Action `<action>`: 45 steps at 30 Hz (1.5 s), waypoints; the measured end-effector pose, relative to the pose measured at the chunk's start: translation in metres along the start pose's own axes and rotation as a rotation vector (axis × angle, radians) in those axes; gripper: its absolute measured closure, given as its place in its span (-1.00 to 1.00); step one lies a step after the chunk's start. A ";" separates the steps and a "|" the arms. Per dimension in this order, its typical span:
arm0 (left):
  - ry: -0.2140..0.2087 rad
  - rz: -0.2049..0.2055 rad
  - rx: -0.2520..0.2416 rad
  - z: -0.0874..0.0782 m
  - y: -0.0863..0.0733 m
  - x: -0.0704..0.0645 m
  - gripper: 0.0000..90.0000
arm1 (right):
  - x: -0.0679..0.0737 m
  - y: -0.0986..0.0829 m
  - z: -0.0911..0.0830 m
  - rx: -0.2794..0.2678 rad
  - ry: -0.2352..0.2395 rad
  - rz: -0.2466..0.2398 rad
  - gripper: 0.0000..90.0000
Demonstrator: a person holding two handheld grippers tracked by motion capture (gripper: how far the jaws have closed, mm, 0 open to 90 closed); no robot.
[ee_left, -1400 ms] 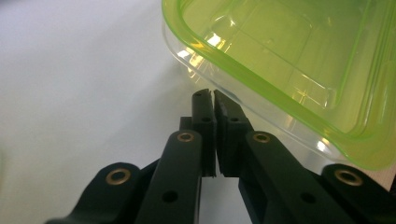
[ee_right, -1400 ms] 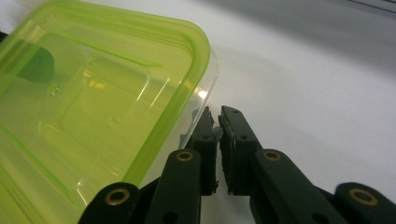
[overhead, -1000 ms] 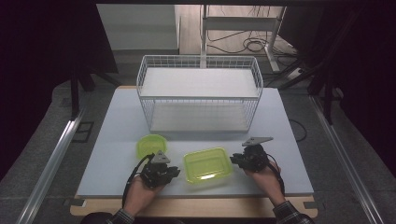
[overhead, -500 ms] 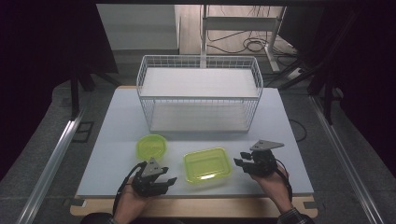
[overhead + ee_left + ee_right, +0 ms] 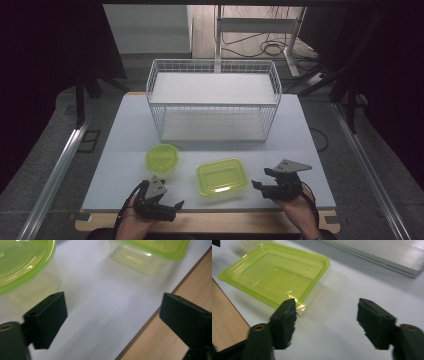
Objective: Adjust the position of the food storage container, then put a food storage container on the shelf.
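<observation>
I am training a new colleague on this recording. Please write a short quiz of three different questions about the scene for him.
1. True or false: the left gripper holds the round container.
2. Which thing lies between the two grippers? A) wire basket B) rectangular container C) round container
3. Fill in: the right gripper has its jaws ____.

Key: 1 false; 2 B; 3 open.

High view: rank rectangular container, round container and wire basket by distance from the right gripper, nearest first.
From the right gripper:
1. Rectangular green-lidded container, just to its left at the table's near edge.
2. Round green-lidded container, farther left, past the rectangular one.
3. Wire basket, toward the table's far side, behind both containers.
</observation>
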State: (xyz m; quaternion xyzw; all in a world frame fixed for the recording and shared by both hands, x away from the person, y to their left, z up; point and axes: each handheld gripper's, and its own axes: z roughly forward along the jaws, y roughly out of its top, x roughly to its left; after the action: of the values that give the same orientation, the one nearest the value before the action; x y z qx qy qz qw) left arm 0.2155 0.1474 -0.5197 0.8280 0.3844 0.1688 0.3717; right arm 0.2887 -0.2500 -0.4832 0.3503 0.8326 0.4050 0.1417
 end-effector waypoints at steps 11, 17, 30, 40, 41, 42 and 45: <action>0.004 0.004 -0.023 0.002 -0.005 0.003 -0.94 | -0.002 -0.005 0.007 0.012 0.015 0.031 -0.73; 0.018 0.023 -0.020 0.004 -0.006 0.002 -0.94 | -0.004 -0.003 0.007 0.027 -0.004 0.080 -0.80; 0.021 0.054 -0.007 0.007 -0.006 0.000 -0.95 | -0.011 0.012 0.015 0.043 0.139 0.203 -0.34; 0.042 0.075 -0.015 0.007 -0.007 0.000 -0.95 | -0.020 0.023 0.040 0.099 0.222 0.283 0.06; 0.044 0.076 -0.013 0.007 -0.007 0.000 -0.95 | -0.022 0.024 0.043 0.104 0.226 0.293 0.08; 0.044 0.078 -0.012 0.008 -0.007 -0.001 -0.95 | -0.023 0.025 0.045 0.110 0.232 0.306 0.09; 0.045 0.089 -0.008 0.008 -0.006 -0.002 -0.95 | -0.026 0.027 0.051 0.131 0.246 0.331 0.15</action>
State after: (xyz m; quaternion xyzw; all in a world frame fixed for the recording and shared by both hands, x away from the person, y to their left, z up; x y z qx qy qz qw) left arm 0.2158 0.1449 -0.5300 0.8387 0.3549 0.2053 0.3583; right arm 0.3466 -0.2270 -0.4958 0.4385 0.7993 0.4076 -0.0526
